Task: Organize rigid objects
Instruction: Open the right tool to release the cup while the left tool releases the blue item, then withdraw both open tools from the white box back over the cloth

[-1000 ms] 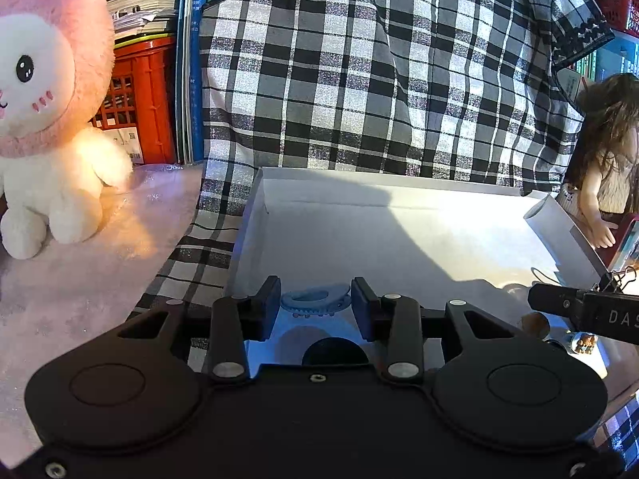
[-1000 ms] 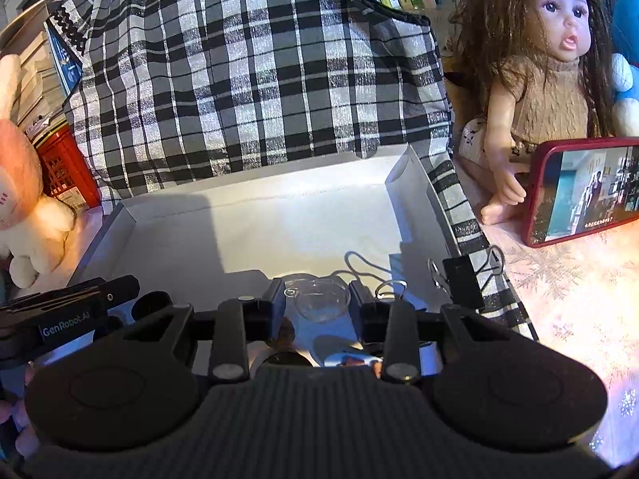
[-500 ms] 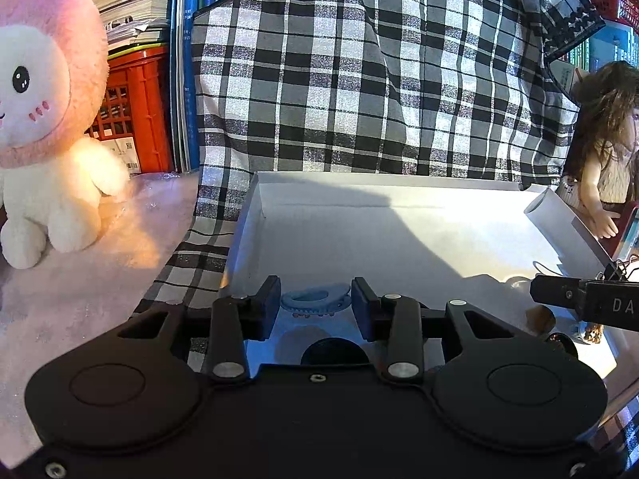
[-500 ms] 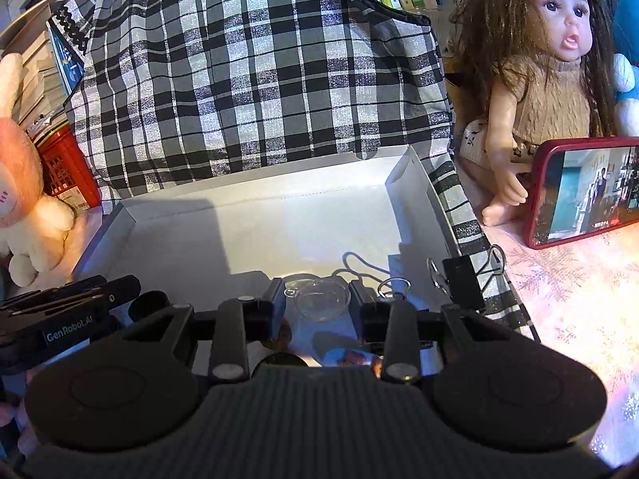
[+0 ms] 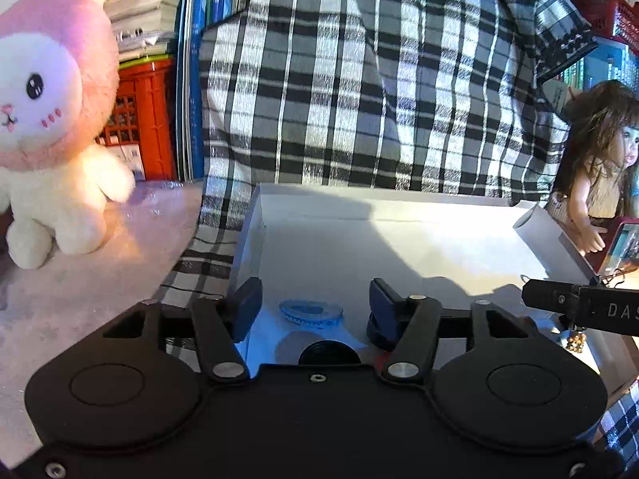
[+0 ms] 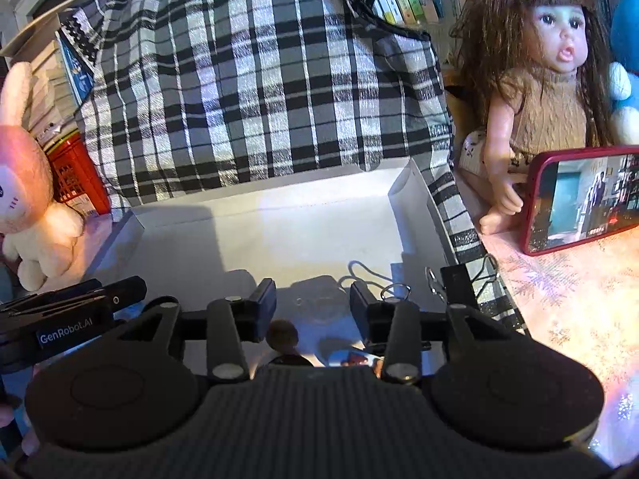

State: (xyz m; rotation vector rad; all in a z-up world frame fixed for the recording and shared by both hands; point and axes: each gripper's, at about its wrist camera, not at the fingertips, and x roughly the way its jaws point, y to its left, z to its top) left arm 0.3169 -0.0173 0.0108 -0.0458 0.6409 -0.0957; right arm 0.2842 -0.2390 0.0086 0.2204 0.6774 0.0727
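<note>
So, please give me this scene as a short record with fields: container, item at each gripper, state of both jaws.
container: white box, shallow, on plaid cloth
left gripper: jaws just opened, apart from blue toothed ring lying in box
right gripper: jaws just opened, clear round piece between, not pressed
box edge: black binder clip

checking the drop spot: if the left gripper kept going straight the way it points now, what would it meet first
Probably the blue toothed ring, lying on the white box floor between the left gripper fingers, whose jaws have just been opening and stand clear of it. Depth is unclear; it might pass over onto bare floor.
</note>
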